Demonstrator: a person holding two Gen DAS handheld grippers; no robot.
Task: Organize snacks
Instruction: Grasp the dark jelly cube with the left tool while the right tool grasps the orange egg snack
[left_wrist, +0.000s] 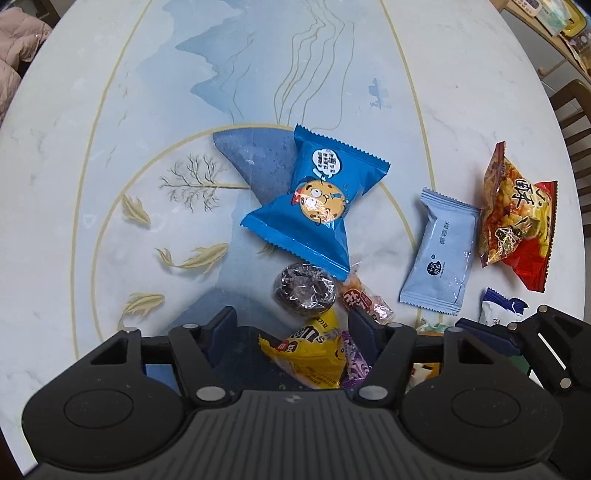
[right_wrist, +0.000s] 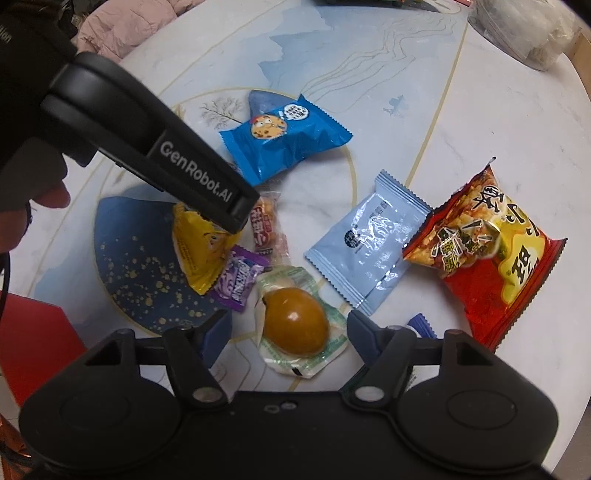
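Snacks lie loose on a round marble table (left_wrist: 92, 122). My left gripper (left_wrist: 293, 325) is open, its jaws on either side of a yellow M&M's bag (left_wrist: 310, 354) and a purple candy (left_wrist: 354, 363), with a dark round cake (left_wrist: 304, 290) just ahead. A blue cookie pack (left_wrist: 314, 195), a pale blue pack (left_wrist: 439, 251) and a red-orange crisp bag (left_wrist: 517, 218) lie further out. My right gripper (right_wrist: 288, 328) is open around a wrapped braised egg (right_wrist: 297, 326). The left gripper's body (right_wrist: 147, 147) crosses the right wrist view above the yellow bag (right_wrist: 199, 251).
A small red-labelled candy (right_wrist: 264, 229) lies beside the purple candy (right_wrist: 238, 278). A blue-and-white packet (left_wrist: 498, 308) sits at the right. A dark blue patch is printed on the table (right_wrist: 140, 266). Chairs (left_wrist: 576, 110) and a pink jacket (right_wrist: 125, 26) stand around the table edge.
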